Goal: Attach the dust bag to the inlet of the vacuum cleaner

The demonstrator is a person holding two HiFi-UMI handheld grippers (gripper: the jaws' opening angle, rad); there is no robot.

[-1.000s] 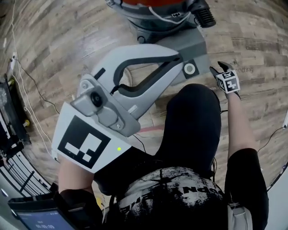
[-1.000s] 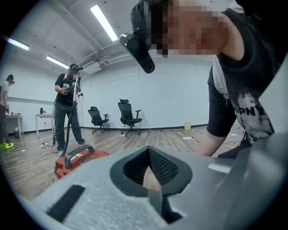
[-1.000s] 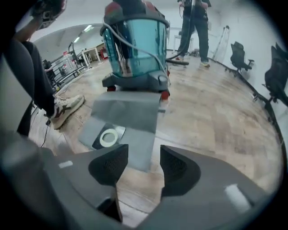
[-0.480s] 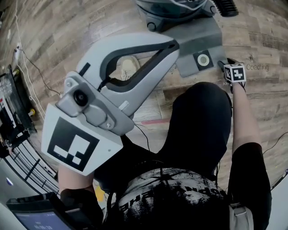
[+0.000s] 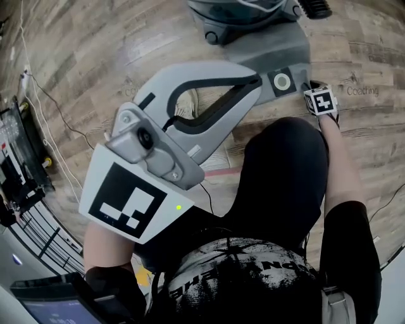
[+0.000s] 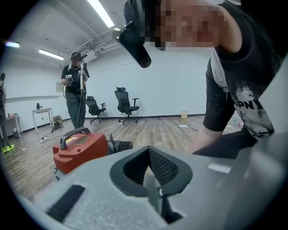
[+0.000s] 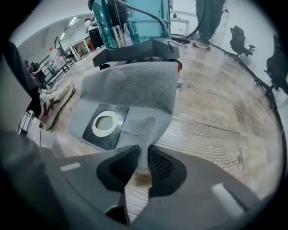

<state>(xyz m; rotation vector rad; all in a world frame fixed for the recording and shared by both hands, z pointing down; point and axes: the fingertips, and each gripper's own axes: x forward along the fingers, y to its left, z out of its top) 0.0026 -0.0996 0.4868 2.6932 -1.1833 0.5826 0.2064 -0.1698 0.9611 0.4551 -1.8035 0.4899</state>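
**Right tongs pinch the dust bag's edge on the floor**

The flat grey mesh-fabric dust bag (image 7: 130, 90) lies on the wooden plank floor (image 7: 216, 117), just in front of the dark grey wheeled vacuum cleaner (image 5: 247, 19). Its black square collar with the white ring (image 7: 105, 125) faces up. The right gripper (image 7: 141, 166) points steeply down at the bag's near edge. Its jaws have just been closing, and a fold of the grey fabric is now pinched between the pads. The left gripper (image 6: 150, 177) is clenched on nothing and hangs in the air, well apart from the bag.

The step in hand looks like the pick-up, with the attaching itself not yet begun. The next move probably calls for lifting the bag and turning its ringed collar towards the cleaner's inlet, which none of the views shows clearly. The free left tongs could steady the collar.

The bag lies flat and seems empty, though its inside is hidden. The cleaner's interior is hidden too
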